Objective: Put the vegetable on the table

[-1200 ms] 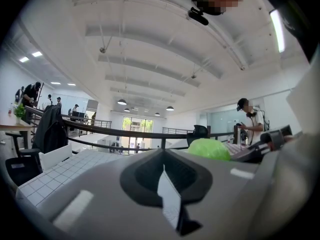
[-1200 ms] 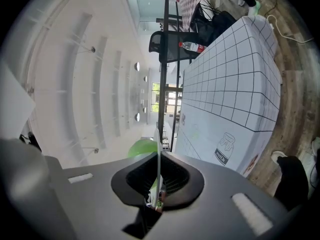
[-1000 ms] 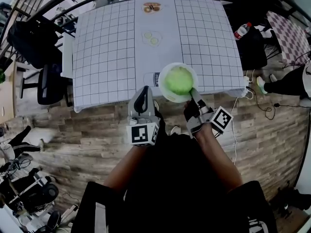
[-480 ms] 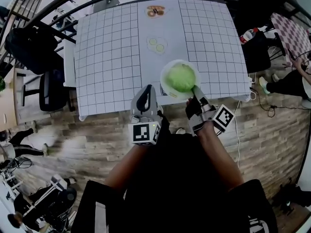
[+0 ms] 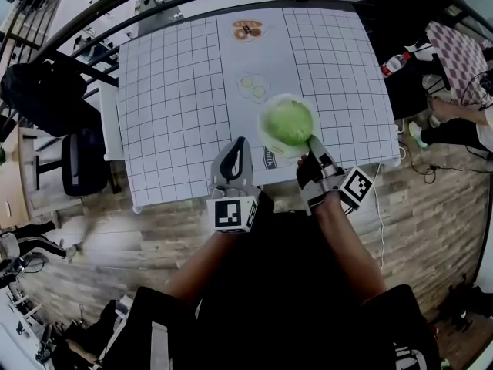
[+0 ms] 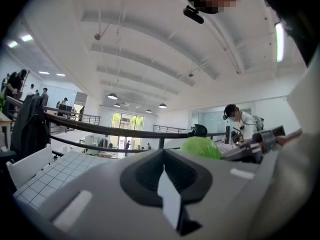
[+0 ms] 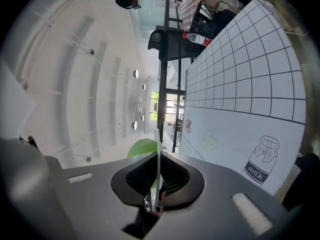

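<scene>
A round green cabbage (image 5: 290,122) lies on a white plate (image 5: 266,139) held above the near edge of the gridded white table (image 5: 177,91). My right gripper (image 5: 312,143) is shut on the plate's near rim. In the right gripper view the thin plate edge (image 7: 158,154) stands between the jaws, with the cabbage (image 7: 141,147) behind it. My left gripper (image 5: 238,149) hangs to the left of the plate, shut and holding nothing. In the left gripper view the cabbage (image 6: 201,147) shows beyond the jaws to the right.
Down the table's middle strip run printed pictures: a milk bottle (image 5: 269,158), pale slices (image 5: 253,85) and a brown item (image 5: 247,30). A black chair (image 5: 46,83) stands to the left. At the right are a bottle (image 5: 394,62) and a person's legs (image 5: 454,122). A dark railing runs behind the table.
Both grippers and the plate with the cabbage have moved forward, from the table's near edge to farther over the tabletop. The right gripper's hold has not changed.
</scene>
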A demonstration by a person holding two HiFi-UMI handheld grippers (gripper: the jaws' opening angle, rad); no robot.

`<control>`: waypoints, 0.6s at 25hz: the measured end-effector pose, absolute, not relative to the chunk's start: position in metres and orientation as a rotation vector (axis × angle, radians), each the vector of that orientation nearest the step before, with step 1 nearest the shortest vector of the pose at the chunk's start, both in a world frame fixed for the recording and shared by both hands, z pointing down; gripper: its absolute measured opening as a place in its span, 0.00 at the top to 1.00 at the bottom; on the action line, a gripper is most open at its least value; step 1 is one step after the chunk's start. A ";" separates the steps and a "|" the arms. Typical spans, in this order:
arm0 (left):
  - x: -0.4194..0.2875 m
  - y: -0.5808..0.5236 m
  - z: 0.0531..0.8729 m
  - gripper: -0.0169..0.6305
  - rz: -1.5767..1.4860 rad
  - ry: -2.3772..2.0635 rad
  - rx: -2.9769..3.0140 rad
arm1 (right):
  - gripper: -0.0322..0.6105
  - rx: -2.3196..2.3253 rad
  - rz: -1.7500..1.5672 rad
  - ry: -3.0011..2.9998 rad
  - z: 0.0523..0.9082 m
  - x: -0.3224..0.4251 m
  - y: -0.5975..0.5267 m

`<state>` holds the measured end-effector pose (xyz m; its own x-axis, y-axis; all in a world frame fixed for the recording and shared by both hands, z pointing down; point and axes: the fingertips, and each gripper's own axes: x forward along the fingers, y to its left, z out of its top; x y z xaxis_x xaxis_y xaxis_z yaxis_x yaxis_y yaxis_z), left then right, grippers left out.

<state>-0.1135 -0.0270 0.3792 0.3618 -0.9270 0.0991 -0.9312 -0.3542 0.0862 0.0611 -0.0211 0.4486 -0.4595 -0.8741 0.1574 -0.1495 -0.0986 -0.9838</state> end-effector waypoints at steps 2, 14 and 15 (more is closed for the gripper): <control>-0.121 -0.035 0.382 0.96 0.047 -1.696 2.483 | 0.93 -1.135 -1.607 1.588 0.448 0.055 -0.030; -0.149 -0.077 0.389 0.96 0.009 -1.682 2.429 | 0.93 -1.151 -1.613 1.565 0.453 0.035 -0.066; -0.148 -0.080 0.390 0.96 0.013 -1.683 2.427 | 0.93 -1.154 -1.615 1.565 0.455 0.036 -0.068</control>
